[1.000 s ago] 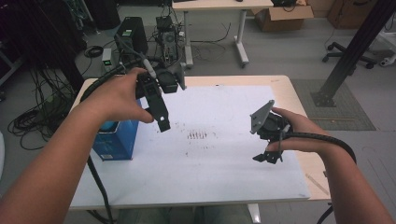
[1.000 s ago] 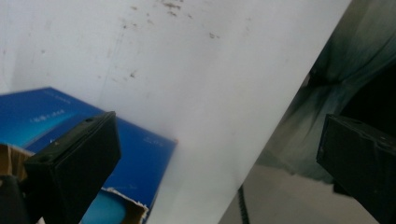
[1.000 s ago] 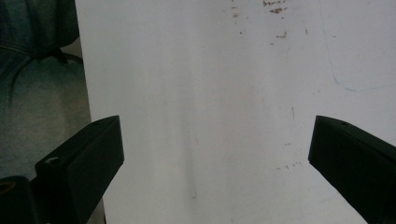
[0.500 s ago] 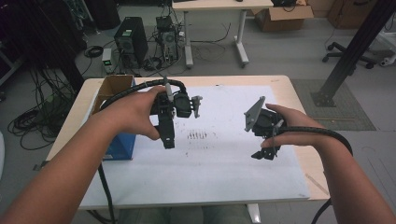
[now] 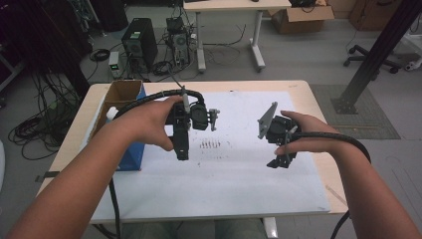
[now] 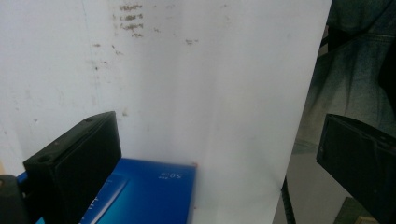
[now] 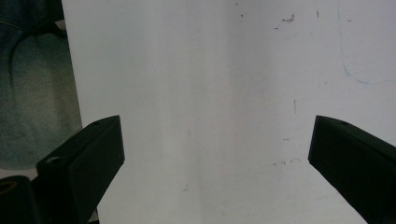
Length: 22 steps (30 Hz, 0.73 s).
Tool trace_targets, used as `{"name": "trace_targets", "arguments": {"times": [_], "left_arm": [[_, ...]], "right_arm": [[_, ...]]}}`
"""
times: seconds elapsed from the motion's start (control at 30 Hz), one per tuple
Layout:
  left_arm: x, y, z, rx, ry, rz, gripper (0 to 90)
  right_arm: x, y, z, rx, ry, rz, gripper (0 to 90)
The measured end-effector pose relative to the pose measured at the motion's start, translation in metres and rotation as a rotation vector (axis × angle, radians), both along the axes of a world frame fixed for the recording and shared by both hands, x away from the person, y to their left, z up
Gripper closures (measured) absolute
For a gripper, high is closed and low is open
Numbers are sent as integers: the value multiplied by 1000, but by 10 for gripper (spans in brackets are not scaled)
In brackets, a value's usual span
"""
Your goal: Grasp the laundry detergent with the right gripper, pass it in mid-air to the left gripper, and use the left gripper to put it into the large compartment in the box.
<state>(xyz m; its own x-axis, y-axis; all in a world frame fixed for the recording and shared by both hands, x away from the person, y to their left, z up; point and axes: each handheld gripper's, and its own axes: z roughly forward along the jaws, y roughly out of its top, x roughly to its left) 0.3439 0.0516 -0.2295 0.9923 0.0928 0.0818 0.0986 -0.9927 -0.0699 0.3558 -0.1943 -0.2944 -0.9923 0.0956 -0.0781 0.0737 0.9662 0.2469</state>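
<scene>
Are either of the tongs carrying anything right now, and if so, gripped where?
Nothing is held. The left tongs stand wide open above the white sheet and the blue box; the right tongs are also open, with bare sheet between them.

On my feed I see a glossy blue rectangular carton [image 5: 131, 155] with small white printing on its face [image 6: 144, 196], lying flat at the left side of the table on the left edge of the smudged white sheet [image 5: 224, 179]. Just beyond it, toward the far left corner, stands an open-topped brown cardboard box [image 5: 122, 93]. I cannot tell whether the two touch, because an arm covers the stretch between them.
</scene>
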Motion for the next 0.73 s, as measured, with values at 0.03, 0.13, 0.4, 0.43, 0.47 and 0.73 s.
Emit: {"name": "trace_targets", "arguments": {"times": [0.03,0.13,0.4,0.43,0.47,0.73], "left_arm": [[0,0,-1,-2,-1,-1,2],[1,3,-2,-3,-2,1,2],[1,5,-2,-11,-1,-15,2],[2,5,-2,-16,-1,-18,2],[2,5,-1,-17,0,-19,2],[3,6,-2,-14,-3,-22,3]], "right_arm": [[0,0,0,-1,1,-1,37],[1,0,-2,-6,5,-3,37],[1,5,-1,-9,6,-1,37],[1,5,-1,-5,4,0,37],[2,6,-1,-6,4,2,37],[3,10,0,-9,5,0,37]]}}
